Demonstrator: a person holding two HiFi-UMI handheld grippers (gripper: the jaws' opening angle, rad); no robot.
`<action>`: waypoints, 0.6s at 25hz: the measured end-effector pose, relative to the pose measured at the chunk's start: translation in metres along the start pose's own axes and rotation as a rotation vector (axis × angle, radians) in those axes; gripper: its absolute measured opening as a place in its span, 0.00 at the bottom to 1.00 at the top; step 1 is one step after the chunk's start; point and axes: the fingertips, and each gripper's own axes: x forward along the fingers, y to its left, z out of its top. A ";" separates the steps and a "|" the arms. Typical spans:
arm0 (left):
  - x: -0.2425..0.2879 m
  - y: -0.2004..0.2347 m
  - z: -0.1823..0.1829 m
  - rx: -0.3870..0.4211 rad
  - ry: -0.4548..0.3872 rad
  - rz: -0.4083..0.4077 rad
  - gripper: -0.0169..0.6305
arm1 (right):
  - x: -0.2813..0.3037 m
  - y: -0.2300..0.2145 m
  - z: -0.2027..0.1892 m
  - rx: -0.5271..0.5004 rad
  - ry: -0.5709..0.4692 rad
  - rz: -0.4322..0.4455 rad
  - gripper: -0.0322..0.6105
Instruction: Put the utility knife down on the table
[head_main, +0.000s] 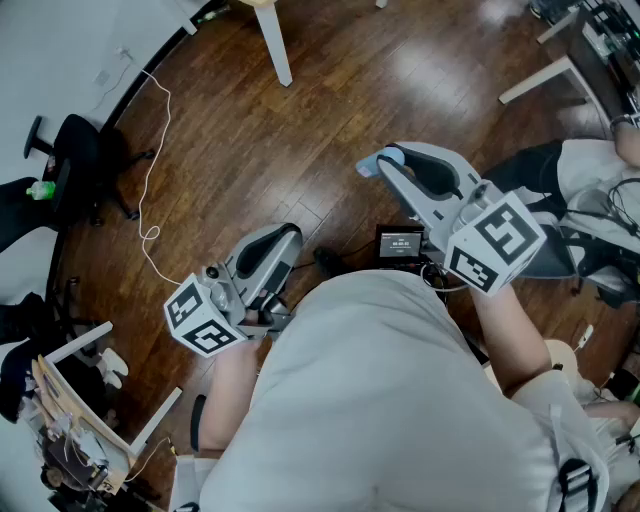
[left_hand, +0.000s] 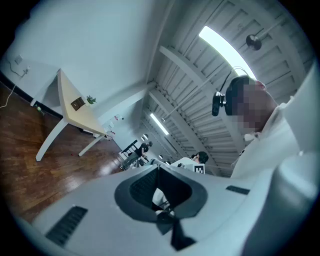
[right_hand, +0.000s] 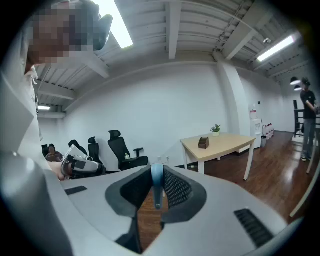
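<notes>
The utility knife (head_main: 369, 165) is a slim light-blue thing sticking out of the tip of my right gripper (head_main: 386, 160), held in front of the person's chest over the wooden floor. In the right gripper view the knife (right_hand: 157, 186) stands edge-on between the dark pads, and the right gripper (right_hand: 157, 171) is shut on it. My left gripper (head_main: 291, 233) hangs lower left, its fingers together. In the left gripper view the left gripper (left_hand: 159, 169) meets at the tip with nothing held. A light wooden table (right_hand: 226, 143) stands ahead of the right gripper.
The same table (left_hand: 75, 107) shows at the left of the left gripper view, and one white leg (head_main: 272, 40) shows at the top of the head view. Black office chairs (right_hand: 122, 150) line the far wall. A white cable (head_main: 150, 160) trails on the floor. Other people are seated or standing nearby.
</notes>
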 end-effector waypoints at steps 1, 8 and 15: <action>0.000 0.000 0.000 0.000 0.001 -0.001 0.03 | 0.000 0.000 0.000 0.001 0.000 -0.001 0.16; 0.001 -0.002 -0.003 -0.009 0.009 -0.009 0.03 | -0.003 -0.002 -0.003 0.008 0.004 -0.012 0.16; 0.005 0.009 -0.001 -0.021 0.018 -0.005 0.03 | 0.002 -0.011 -0.003 0.005 0.010 -0.023 0.16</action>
